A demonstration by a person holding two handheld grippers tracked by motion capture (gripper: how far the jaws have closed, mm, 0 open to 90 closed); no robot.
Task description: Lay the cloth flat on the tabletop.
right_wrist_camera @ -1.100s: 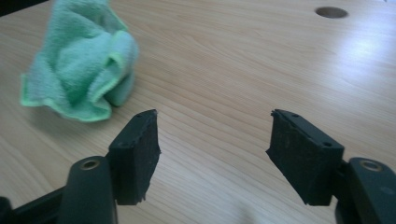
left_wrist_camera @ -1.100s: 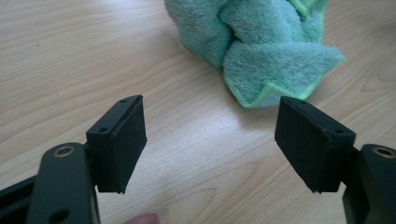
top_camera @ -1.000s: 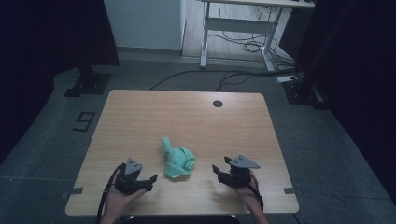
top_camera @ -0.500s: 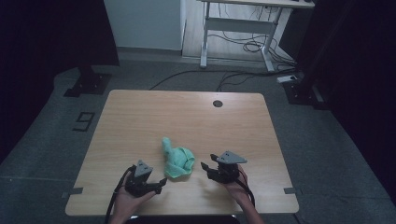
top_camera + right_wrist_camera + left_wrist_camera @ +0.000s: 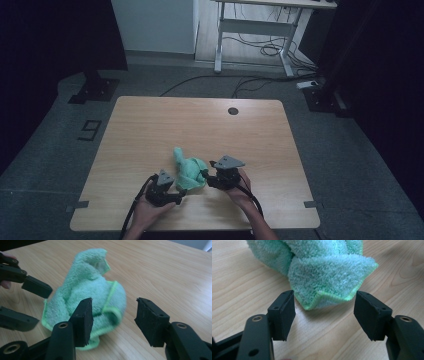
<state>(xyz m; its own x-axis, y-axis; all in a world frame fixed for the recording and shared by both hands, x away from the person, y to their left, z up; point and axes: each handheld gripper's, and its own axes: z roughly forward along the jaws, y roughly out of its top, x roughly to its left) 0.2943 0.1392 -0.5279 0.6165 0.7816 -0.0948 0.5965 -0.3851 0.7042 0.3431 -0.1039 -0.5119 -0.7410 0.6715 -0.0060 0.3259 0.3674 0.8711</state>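
Early stage of work on the green cloth (image 5: pixel 189 171), judged from present layout: still crumpled in a heap on the wooden table (image 5: pixel 150 130), near the person's edge, between the two tools, not yet lifted, spread or folded. Left gripper (image 5: pixel 172 196) low at the cloth's near-left side; jaws spread and lately closing in, with a yellow-edged corner of the cloth (image 5: pixel 324 282) lying just ahead of and partly between the tips, pads not pressing on it. Right gripper (image 5: pixel 206 178) at the cloth's right side, jaws likewise apart after closing somewhat; in the right gripper view the cloth (image 5: pixel 87 297) sits beyond the left-hand pad, and the gap between the pads stands mostly over bare wood. No grasp made on either side. Remaining, by judgement: closing on an edge or corner with each tool, lifting, and whatever laying-out or folding is intended; nearly all of the job still outstanding. Containers: none on the table, no box, bin or tray, hence no contents to record. Otherwise noted: a small dark round hole (image 5: pixel 233 111) near the far edge of the table top, well apart from the cloth.
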